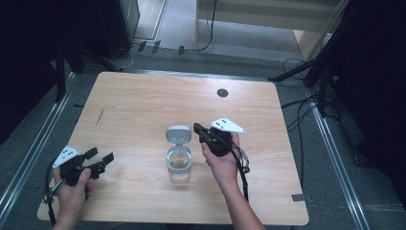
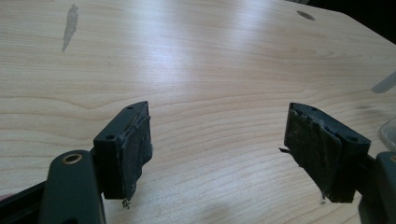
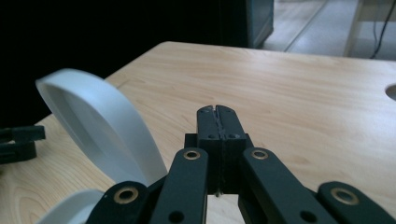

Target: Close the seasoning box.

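A clear container (image 1: 179,165) with its grey lid (image 1: 178,133) flipped up is seen mid-table (image 1: 143,100). The right gripper (image 1: 197,128) – jaws clenched on nothing – is held just beside the lid. The left gripper (image 1: 99,157) is kept well apart near the table's left edge, its 2 jaws spread wide over bare wood.

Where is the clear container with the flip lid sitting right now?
In the high view the clear container stands near the table's middle, lid open, just left of the right gripper and well right of the left gripper.
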